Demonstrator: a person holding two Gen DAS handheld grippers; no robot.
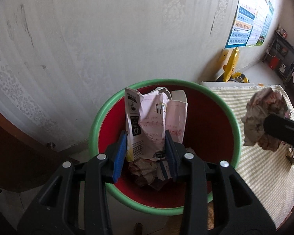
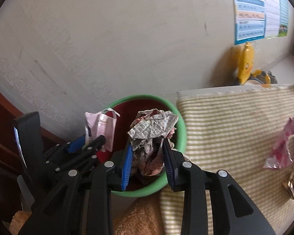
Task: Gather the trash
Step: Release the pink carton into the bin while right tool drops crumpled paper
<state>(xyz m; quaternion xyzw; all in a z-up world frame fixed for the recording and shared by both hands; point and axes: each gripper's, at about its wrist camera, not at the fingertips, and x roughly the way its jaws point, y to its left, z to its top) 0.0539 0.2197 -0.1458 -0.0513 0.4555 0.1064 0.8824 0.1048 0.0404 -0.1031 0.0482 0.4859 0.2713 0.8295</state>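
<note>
Looking down the left gripper: pads clamped on a flattened pink carton, held upright right over the open mouth of the bin, green rim, red inside. Already lying at the bottom of that bin, only visible from this side: a crumpled wad of paper. Off to the right here, over the striped cloth, just one black finger of the right gripper poking in with its crumpled newspaper ball.

Switching to the right wrist view: right gripper with the newspaper ball wedged between both blue pads, over the near edge of the bin. Left gripper seen from the side at left, pink carton sticking up out of it above the bin's rim.

Only showing from this side: more trash on the striped cloth at far right, namely a pink wrapper, plus a dark blue scrap and a brownish one at the picture's edge, too blurry to identify. Yellow toy against the wall in both views.
</note>
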